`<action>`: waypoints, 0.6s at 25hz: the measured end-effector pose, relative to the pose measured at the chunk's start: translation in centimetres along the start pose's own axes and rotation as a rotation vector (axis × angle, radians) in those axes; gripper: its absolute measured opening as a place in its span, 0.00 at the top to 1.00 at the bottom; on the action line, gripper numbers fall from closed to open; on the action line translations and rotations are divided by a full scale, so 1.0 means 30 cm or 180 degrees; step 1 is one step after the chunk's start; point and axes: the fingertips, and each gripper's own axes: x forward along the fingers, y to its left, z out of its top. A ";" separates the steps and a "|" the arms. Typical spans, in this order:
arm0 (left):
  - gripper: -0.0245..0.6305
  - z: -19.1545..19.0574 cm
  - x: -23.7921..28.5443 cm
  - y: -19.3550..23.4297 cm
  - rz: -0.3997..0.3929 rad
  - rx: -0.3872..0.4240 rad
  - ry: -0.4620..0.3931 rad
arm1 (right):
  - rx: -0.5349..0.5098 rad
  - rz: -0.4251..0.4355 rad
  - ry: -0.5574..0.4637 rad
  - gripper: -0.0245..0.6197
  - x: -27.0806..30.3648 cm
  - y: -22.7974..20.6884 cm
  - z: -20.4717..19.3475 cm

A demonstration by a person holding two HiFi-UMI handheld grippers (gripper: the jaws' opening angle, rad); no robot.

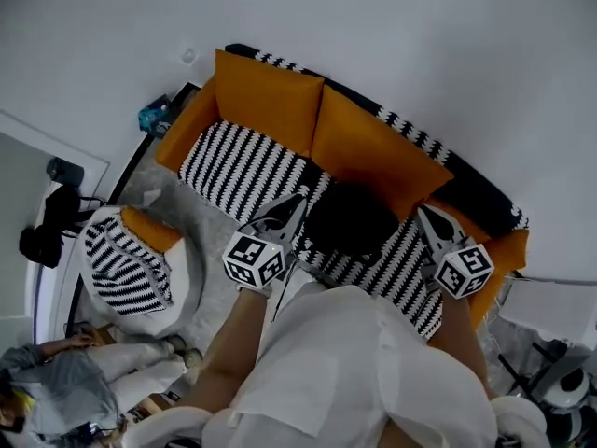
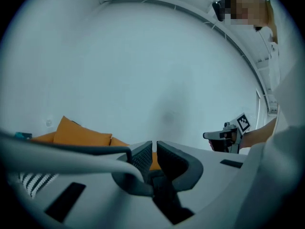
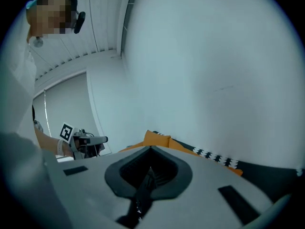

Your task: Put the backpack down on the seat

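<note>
Since the backpack (image 1: 350, 220) already sits on the striped seat (image 1: 233, 161) of the sofa, the main part of the task looks done. It shows in the head view as a dark rounded shape towards the back edge of the seat. It lies against the orange back cushion (image 1: 373, 147) at the right end of the sofa as that view shows it, with striped cover showing along its front.

The left gripper (image 2: 154, 149) has its jaws drawn almost together. Only a thin slit is left between them, and nothing but orange cushion shows through it. A grey band (image 2: 57, 152) curves in from the left edge of that view up to the left jaw, and I cannot tell whether it is a strap or part of the tool. The right gripper (image 3: 150, 159) has its jaws closed flat on each other with nothing between the pads.

In the head view both grippers hang one on each side of the backpack and appear clear of it, pointing towards the sofa back. As far as these views show, little is left beyond drawing the hands away. Whether the backpack stands steady or leans on the cushion cannot be judged from above.
</note>
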 end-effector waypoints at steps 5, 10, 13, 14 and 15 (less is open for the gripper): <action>0.89 0.071 -0.053 0.023 0.0047 -0.0008 -0.0179 | -0.0127 -0.0067 -0.0056 0.94 -0.015 0.001 0.057; 0.89 0.091 -0.069 0.046 0.0113 -0.0103 -0.0295 | -0.0128 -0.0067 -0.0079 0.94 -0.002 -0.005 0.071; 0.89 0.085 -0.073 0.046 0.0117 -0.0183 -0.0325 | -0.0123 -0.0060 -0.0075 0.94 0.003 -0.006 0.069; 0.89 0.082 -0.073 0.045 0.0114 -0.0197 -0.0326 | -0.0120 -0.0054 -0.0071 0.94 0.005 -0.006 0.068; 0.89 0.079 -0.072 0.042 0.0109 -0.0201 -0.0321 | -0.0120 -0.0048 -0.0063 0.94 0.007 -0.005 0.065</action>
